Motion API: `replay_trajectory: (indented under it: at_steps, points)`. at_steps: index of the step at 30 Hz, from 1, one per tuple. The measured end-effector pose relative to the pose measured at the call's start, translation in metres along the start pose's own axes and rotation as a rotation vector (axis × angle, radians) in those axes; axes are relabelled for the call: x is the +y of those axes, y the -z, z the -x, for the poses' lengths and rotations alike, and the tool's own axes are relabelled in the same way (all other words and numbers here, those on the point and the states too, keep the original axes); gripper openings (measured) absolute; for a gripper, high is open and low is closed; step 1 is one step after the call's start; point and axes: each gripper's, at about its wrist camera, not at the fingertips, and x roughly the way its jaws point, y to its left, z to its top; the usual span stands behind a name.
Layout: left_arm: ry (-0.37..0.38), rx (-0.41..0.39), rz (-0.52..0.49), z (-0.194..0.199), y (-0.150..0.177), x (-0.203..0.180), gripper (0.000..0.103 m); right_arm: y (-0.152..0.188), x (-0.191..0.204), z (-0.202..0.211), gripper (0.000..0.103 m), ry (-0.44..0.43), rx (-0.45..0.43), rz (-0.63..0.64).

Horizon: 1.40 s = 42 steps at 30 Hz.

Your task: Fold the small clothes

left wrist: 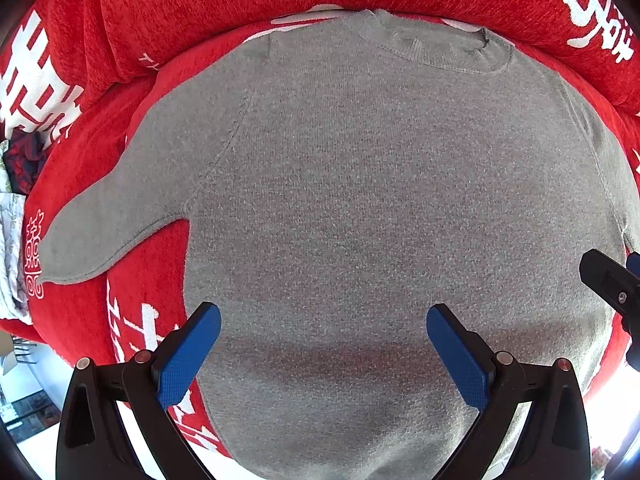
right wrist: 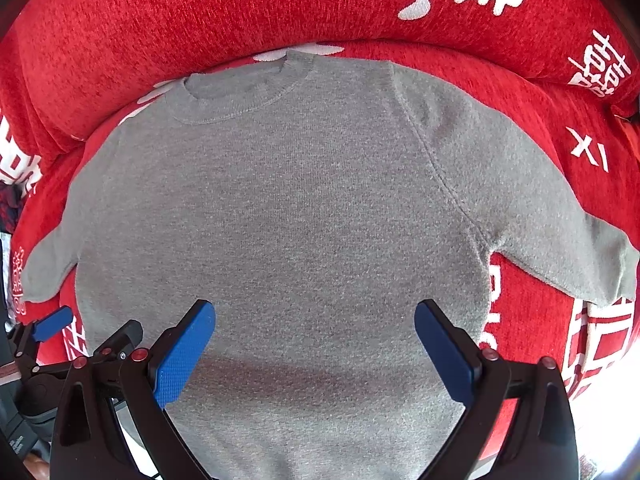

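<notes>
A small grey knit sweater (left wrist: 360,184) lies flat, front up, on a red cover, its collar (left wrist: 436,46) at the far side. Its left sleeve (left wrist: 108,216) spreads out to the left; in the right wrist view the right sleeve (right wrist: 560,240) spreads out to the right. My left gripper (left wrist: 324,314) hovers open over the sweater's lower body, blue pads wide apart with nothing between them. My right gripper (right wrist: 316,312) is open too, above the same lower part of the sweater (right wrist: 288,208). Each gripper shows at the edge of the other's view.
The red cover (left wrist: 120,320) with white characters spreads under the sweater, and a red bolster (right wrist: 200,20) of the same fabric runs along the far side. Patterned cloth (left wrist: 16,168) lies at the far left. A bright floor shows below the cover's near edge.
</notes>
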Motion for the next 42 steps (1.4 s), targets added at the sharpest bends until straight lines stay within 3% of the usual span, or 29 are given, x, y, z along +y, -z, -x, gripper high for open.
replay_trajectory:
  at_steps: [21, 42]
  points:
    - [-0.044, -0.063, 0.01, 0.002, 0.001, 0.0, 0.103, 0.006, 0.003, -0.011, 0.1, 0.001, -0.024, 0.012]
    - [0.011, -0.056, 0.023, 0.0, 0.003, 0.018, 0.103, 0.005, 0.014, -0.015, 0.1, 0.083, 0.03, 0.016]
